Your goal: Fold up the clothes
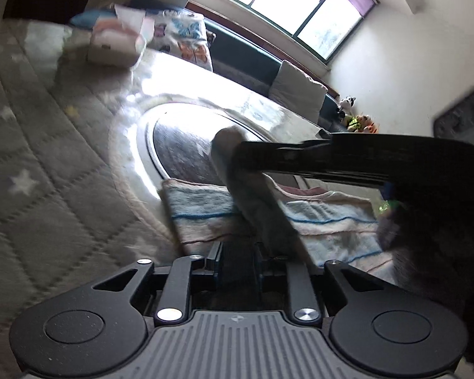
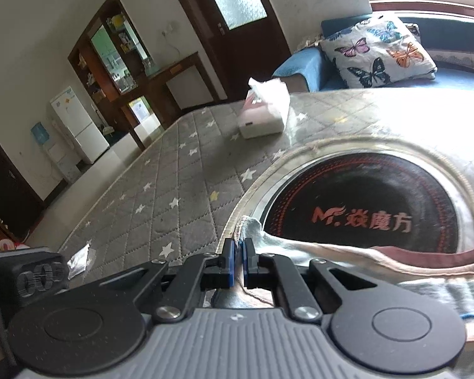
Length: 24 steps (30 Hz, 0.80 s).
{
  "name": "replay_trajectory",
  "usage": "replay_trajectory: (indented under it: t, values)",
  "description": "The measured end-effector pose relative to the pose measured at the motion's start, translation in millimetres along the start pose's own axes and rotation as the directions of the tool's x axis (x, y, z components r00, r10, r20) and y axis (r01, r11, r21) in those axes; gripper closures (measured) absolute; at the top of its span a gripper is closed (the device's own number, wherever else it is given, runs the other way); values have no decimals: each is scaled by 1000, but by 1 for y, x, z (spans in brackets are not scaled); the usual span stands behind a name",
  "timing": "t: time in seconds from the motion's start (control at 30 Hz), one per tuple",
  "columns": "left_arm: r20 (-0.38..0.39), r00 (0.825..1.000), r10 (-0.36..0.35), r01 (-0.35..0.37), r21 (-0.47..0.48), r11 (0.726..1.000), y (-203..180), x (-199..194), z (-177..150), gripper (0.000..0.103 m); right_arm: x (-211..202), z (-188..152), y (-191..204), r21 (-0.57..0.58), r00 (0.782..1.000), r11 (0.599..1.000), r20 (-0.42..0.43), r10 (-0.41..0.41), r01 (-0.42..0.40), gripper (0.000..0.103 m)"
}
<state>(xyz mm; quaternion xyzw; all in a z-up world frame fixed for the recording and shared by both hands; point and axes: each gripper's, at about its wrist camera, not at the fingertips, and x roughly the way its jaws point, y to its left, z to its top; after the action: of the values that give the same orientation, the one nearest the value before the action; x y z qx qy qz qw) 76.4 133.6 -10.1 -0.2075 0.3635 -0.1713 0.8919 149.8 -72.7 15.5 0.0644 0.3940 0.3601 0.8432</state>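
Observation:
A pale striped garment [image 1: 325,224] with blue, pink and cream bands lies on the quilted table cover. My left gripper [image 1: 237,252] is shut on a fold of the garment, and a strip of cloth [image 1: 256,195] stretches up from it to my right gripper's fingers [image 1: 300,158], which cross the left wrist view. In the right wrist view my right gripper [image 2: 239,252] is shut on an edge of the same garment [image 2: 379,265], with its blue pads [image 2: 229,262] pressed on the cloth, near the rim of the round black plate.
A grey star-patterned quilted cover [image 2: 173,189] spreads over the table. A round black induction plate [image 2: 363,202] sits in a metal ring. A tissue box [image 2: 262,117] stands further off, and a butterfly cushion [image 2: 379,53] lies on the blue sofa behind.

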Motion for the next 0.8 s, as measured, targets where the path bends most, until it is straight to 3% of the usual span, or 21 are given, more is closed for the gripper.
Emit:
replay_trajectory:
  t: [0.23, 0.33, 0.47, 0.6, 0.8]
  values:
    - [58, 993, 105, -104, -26, 994, 22, -40, -13, 75, 25, -9, 8, -20, 998, 999, -56, -28, 27, 98]
    - [89, 988, 128, -122, -64, 990, 30, -53, -10, 75, 33, -12, 9, -22, 996, 1000, -85, -7, 5, 89]
    - [121, 989, 89, -78, -89, 993, 22, -54, 0, 74, 22, -9, 12, -54, 997, 999, -74, -2, -2, 88]
    - [105, 992, 70, -58, -112, 992, 10, -33, 9, 67, 1, -7, 16, -151, 997, 988, -65, -29, 18, 88]
    - [117, 992, 57, -45, -103, 994, -2, -20, 20, 67, -21, -30, 21, -374, 989, 924, -93, -119, 76, 86]
